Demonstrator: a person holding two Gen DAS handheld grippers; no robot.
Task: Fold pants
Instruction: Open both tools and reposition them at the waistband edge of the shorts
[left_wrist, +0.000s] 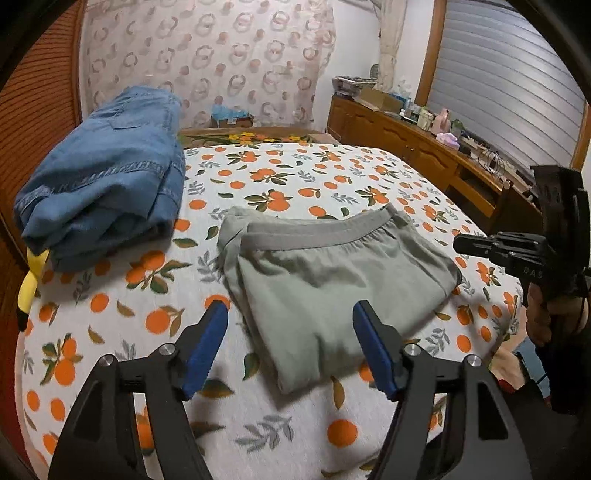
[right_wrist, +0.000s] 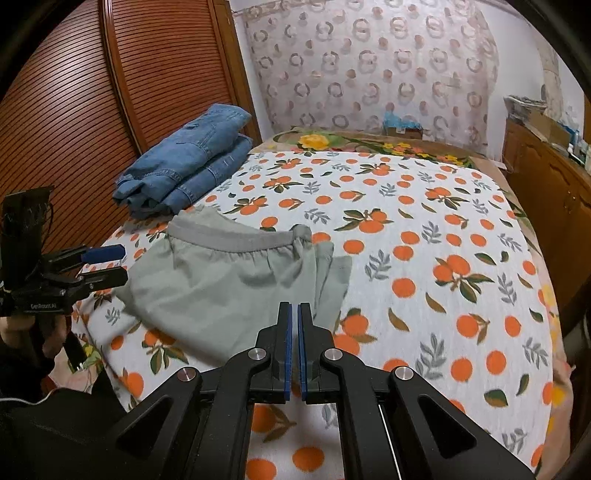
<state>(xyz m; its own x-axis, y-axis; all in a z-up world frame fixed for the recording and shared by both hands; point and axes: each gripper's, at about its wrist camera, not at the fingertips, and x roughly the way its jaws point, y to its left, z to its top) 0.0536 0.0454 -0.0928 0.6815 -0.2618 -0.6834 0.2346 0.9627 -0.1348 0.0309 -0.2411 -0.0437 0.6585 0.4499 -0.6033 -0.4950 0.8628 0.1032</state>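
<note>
One pair of green pants (left_wrist: 332, 273): lay folded on the orange-print bedspread (left_wrist: 295, 173).
Two grippers: left gripper (left_wrist: 290, 325) spread wide, empty, pants' near edge between its fingers; right gripper (right_wrist: 294, 314) closed, empty, above the pants' near corner.
One denim stack (left_wrist: 107, 177): beside pants, apart.

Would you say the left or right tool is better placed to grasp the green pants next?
Left, probably: the left tool is open over the green pants' near edge, while the right tool is shut.

Sage-green pants (left_wrist: 332, 280), folded into a compact rectangle, waistband uppermost, lie flat on the orange-print bedspread (left_wrist: 295, 177).
</note>
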